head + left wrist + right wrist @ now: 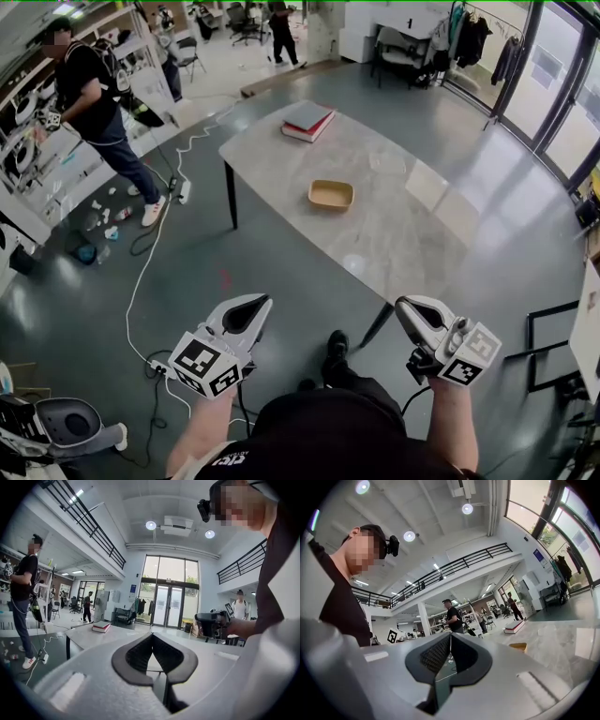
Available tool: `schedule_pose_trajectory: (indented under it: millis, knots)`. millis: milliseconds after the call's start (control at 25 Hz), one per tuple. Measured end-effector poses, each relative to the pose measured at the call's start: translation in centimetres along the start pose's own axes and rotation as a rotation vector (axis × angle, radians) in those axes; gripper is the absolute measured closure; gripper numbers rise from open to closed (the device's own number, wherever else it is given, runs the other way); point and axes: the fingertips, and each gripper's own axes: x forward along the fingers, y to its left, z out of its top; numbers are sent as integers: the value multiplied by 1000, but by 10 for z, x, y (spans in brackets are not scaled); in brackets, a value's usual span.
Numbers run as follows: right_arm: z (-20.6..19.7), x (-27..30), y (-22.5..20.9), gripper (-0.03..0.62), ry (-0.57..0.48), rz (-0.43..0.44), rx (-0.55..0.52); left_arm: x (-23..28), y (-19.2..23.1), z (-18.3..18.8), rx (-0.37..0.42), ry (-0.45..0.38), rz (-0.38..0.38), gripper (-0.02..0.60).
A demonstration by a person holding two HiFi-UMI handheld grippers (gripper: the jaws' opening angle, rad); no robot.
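Fingers (pixel 136 656) of the left gripper (pixel 255 307) are closed tip to tip on nothing, held low near the person's body, well short of the worktop (pixel 394 225). Books (pixel 307 121) lie stacked at the worktop's far left corner. Nearer and to their right, the tray (pixel 331 194) sits alone mid-worktop, well apart from both grippers. It looks light, stiff and shallow, so its thin rim seems the best hold, one finger inside and one outside. It may slide on the smooth stone. At right, the right gripper (pixel 405 307) is likewise closed and empty.
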Motion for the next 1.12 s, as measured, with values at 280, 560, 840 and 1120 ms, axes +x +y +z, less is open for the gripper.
schedule_pose_trajectory:
  millis: [280, 560, 840, 1120]
  knots:
    - [3, 39, -50, 557, -13, 8, 13, 37, 34, 2, -4, 15, 8, 581]
    - [30, 84, -129, 546, -25, 28, 29, 107, 84, 30, -2, 15, 23, 581]
    - [57, 105, -211, 545, -51, 40, 47, 192, 108, 61, 31, 36, 6, 581]
    - [59, 116, -274, 545, -23, 33, 73, 258, 118, 68, 19, 44, -28, 581]
